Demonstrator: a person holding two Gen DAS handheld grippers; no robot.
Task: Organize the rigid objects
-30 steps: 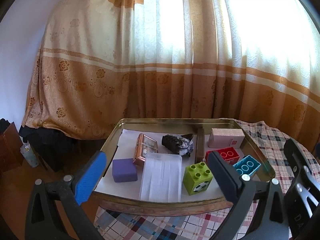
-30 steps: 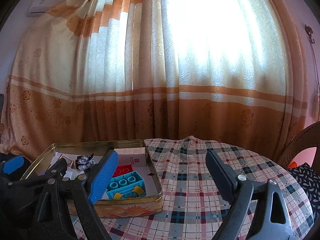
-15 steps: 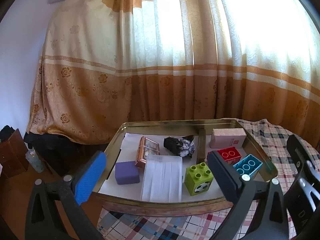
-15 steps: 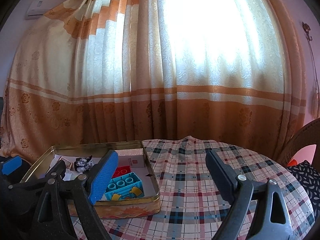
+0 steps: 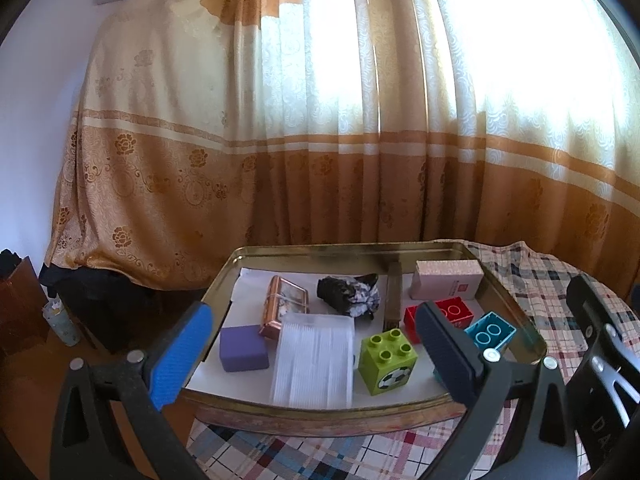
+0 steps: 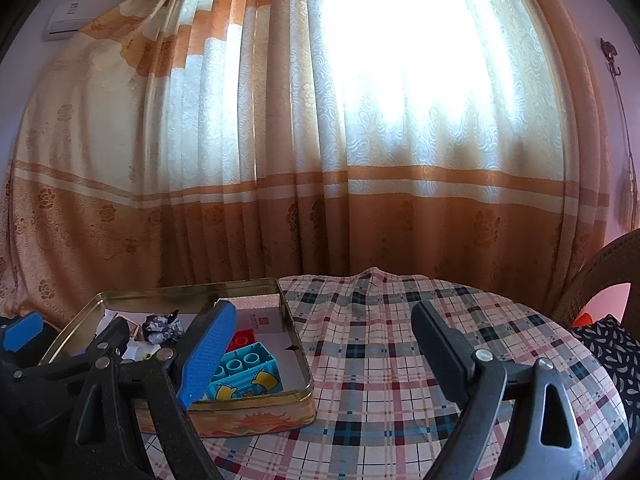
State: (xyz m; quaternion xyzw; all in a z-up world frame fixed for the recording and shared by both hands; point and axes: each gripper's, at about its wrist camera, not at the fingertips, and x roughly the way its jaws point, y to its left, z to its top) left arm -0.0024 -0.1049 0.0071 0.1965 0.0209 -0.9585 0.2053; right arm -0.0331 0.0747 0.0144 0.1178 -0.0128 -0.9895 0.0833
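Two grippers, the left gripper (image 5: 312,352) and right gripper (image 6: 320,356), hang wide apart, holding nothing. Blocks like the green block (image 5: 387,361) sit inside the gold tin (image 5: 320,420), probably sorted already.

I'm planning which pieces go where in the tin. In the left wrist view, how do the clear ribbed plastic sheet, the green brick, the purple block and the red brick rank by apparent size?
1. clear ribbed plastic sheet
2. green brick
3. purple block, close to the green brick, so unsure
4. red brick, partly hidden by a finger and farther away, so its rank is unsure
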